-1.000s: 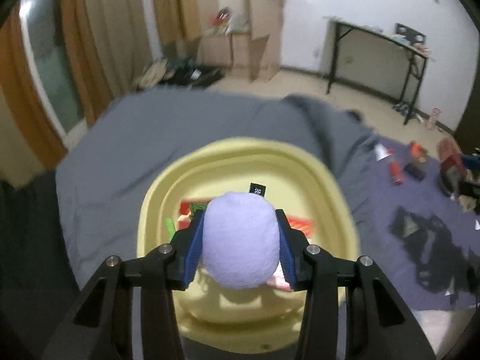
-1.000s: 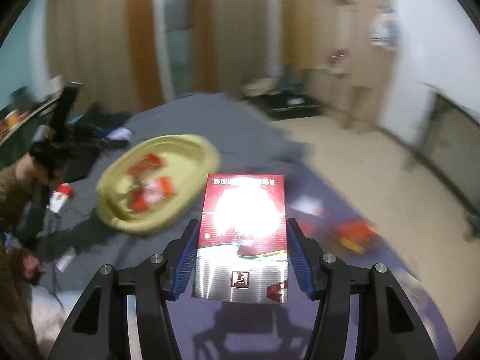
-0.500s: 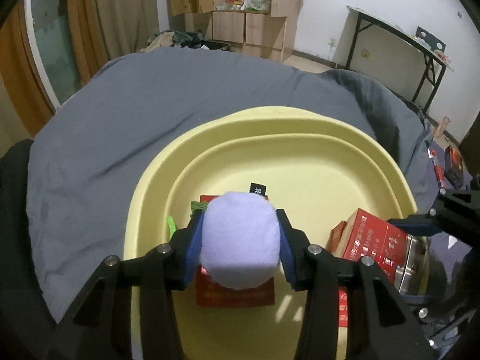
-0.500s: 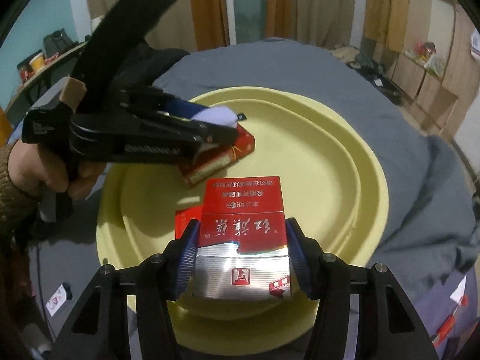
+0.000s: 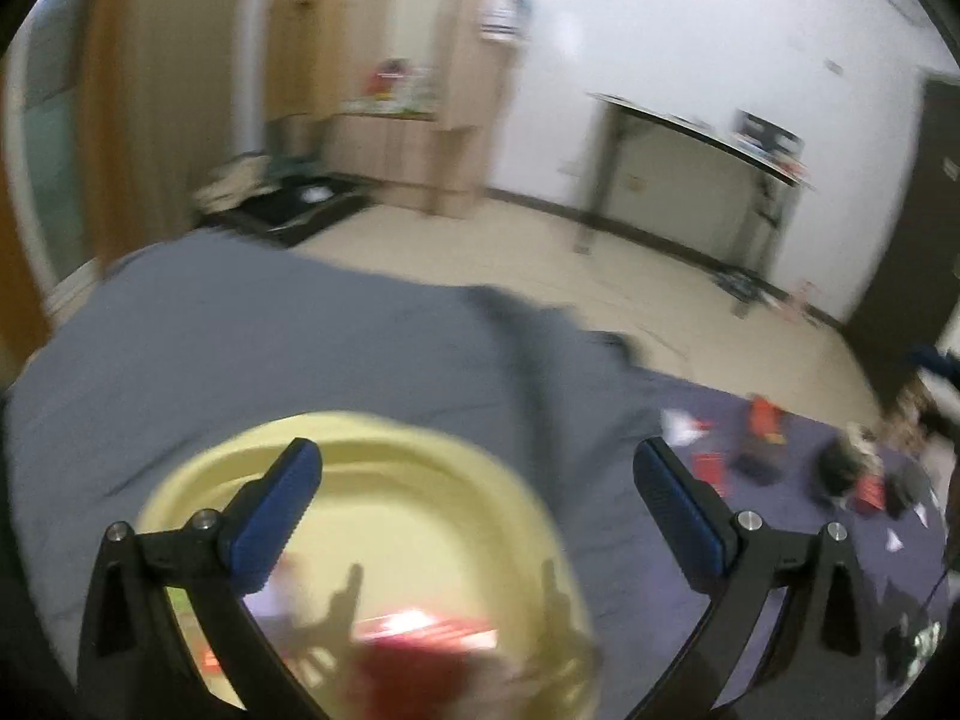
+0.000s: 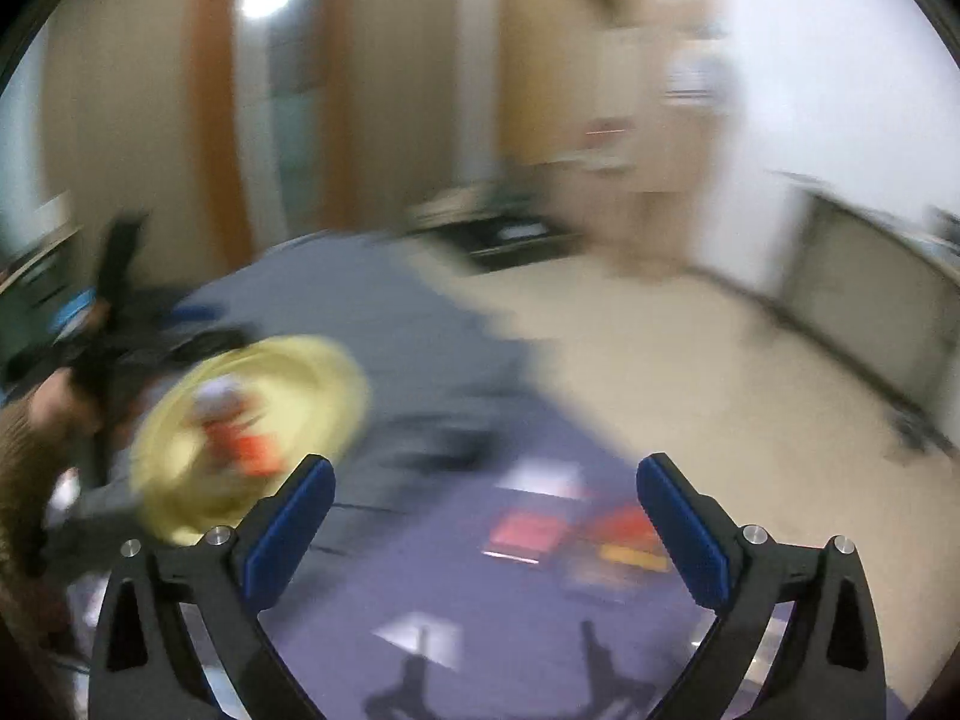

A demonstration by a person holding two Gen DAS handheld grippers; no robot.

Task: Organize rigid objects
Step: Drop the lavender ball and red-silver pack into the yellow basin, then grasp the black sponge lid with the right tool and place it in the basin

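Observation:
My left gripper [image 5: 477, 498] is open and empty above the near part of the yellow basin [image 5: 384, 480], which sits on the grey bed cover. Red boxes [image 5: 432, 642] lie blurred in the basin's bottom. My right gripper [image 6: 483, 504] is open and empty, away from the basin, over the purple cloth. In the right wrist view the basin [image 6: 324, 384] is at the left, holding red boxes [image 6: 252, 444] and a pale ball [image 6: 219, 390]. Several loose red and orange boxes [image 6: 618, 534] lie on the purple cloth ahead.
Loose red boxes and dark items [image 5: 762, 426] lie on the purple cloth at the right. The grey bed cover [image 5: 270, 348] spreads beyond the basin. A black-legged desk [image 5: 690, 168] stands by the far wall. The hand holding the left gripper [image 6: 54, 402] is at the left.
Both grippers have opened and let go: the pale ball and the red box now lie in the basin. Both grippers have pulled back from it; the right one swung toward the purple cloth.

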